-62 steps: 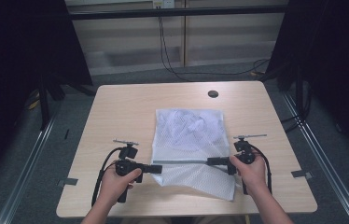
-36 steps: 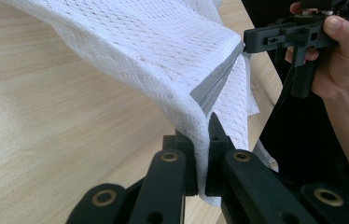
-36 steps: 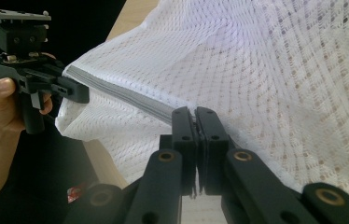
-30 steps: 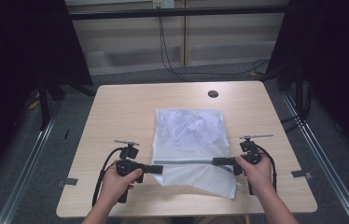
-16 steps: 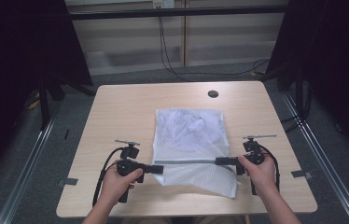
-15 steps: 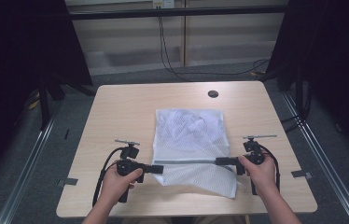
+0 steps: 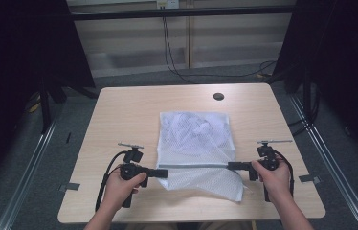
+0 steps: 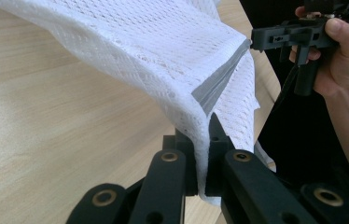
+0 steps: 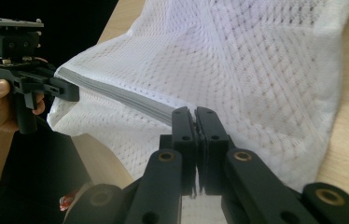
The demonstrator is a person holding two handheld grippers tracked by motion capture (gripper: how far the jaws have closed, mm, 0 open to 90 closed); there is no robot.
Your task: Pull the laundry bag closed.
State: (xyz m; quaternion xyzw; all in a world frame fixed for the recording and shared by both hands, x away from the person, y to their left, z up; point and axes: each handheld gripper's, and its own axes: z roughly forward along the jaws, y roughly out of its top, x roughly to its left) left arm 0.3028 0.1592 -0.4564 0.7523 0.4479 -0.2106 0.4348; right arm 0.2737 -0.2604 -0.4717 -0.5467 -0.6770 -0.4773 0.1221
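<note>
Pinching opposite ends of the grey zipper band (image 7: 194,166), the left hand-held gripper (image 7: 162,172) and right hand-held gripper (image 7: 231,166) hold the white mesh bag (image 7: 196,139) taut just above the table (image 7: 119,120), evidently to straighten its near edge, the far part resting flat.

Both forearms come in from the near edge, each hand wrapped around the handle of its tool. The left tool (image 7: 163,173) points level toward the right, and the right tool (image 7: 231,166) points level toward the left, so the two face each other well apart. The jaws of each are pressed together, pinching a thin layer of white mesh between their tips.
</note>
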